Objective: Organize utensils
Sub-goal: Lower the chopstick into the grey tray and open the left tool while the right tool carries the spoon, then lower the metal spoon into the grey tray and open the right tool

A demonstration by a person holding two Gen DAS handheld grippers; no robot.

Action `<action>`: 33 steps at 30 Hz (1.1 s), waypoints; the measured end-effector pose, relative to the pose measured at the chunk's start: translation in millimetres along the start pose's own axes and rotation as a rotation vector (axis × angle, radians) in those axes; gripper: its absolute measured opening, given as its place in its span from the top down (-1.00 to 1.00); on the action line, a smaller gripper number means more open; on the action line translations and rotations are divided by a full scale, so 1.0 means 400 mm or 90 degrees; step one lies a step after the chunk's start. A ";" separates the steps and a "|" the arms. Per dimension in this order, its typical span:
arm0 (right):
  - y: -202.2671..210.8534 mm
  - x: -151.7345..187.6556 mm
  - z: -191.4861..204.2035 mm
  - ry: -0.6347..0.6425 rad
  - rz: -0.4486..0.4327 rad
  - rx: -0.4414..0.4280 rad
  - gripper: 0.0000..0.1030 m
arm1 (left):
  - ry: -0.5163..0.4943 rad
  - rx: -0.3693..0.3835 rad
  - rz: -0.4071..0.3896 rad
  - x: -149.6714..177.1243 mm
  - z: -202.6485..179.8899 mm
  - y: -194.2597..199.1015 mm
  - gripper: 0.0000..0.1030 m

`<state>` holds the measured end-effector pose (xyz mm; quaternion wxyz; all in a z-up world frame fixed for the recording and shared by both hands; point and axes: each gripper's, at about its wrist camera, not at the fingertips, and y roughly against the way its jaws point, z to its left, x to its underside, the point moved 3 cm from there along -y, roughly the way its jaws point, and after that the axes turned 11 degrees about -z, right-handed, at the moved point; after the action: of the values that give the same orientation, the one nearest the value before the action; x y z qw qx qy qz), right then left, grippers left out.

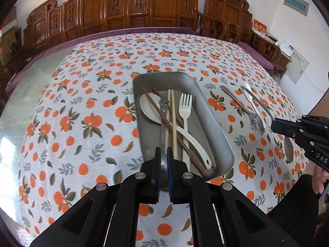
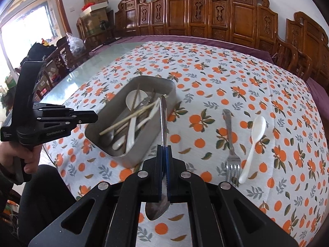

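Observation:
A metal tray [image 1: 185,75] lies on the orange-patterned tablecloth. It holds a white fork [image 1: 186,111], a white spoon [image 1: 150,107], a metal spoon with a face cut in its handle [image 1: 164,103] and brown and pale chopsticks [image 1: 173,119]. My left gripper [image 1: 163,154] hovers over the tray's near end, shut and empty; in the right wrist view the left gripper [image 2: 95,119] sits left of the tray [image 2: 133,158]. My right gripper [image 2: 163,150] is shut on a metal spoon [image 2: 163,113], handle pointing forward, bowl below the fingers. The right gripper [image 1: 273,123] is right of the tray.
A metal fork [image 2: 231,144] and a white spoon [image 2: 253,144] lie side by side on the cloth right of the tray. Carved wooden chairs [image 2: 205,16] line the far edge. A person's hand [image 2: 28,160] grips the left handle. Bare glass tabletop [image 1: 41,76] shows at the left.

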<state>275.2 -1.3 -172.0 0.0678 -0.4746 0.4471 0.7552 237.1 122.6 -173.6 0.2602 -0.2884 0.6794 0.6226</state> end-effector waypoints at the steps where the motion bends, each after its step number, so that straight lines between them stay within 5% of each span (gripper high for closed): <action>1: 0.000 0.000 0.000 0.000 0.000 0.000 0.92 | -0.003 -0.002 -0.005 -0.002 0.004 0.010 0.92; 11: -0.029 -0.035 0.057 0.006 -0.006 -0.016 0.93 | -0.011 -0.010 -0.049 -0.012 0.034 0.093 0.78; 21: -0.088 -0.069 0.110 0.002 -0.001 -0.033 0.93 | 0.016 -0.043 -0.109 -0.018 0.099 0.154 -0.45; 33: -0.212 -0.129 0.159 -0.062 0.008 -0.054 0.93 | 0.050 -0.069 -0.114 -0.012 0.175 0.152 -0.48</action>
<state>306.1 112.7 -174.1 0.0644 -0.4368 0.4143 0.7958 196.5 196.2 -134.2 0.2724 -0.3858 0.6255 0.6211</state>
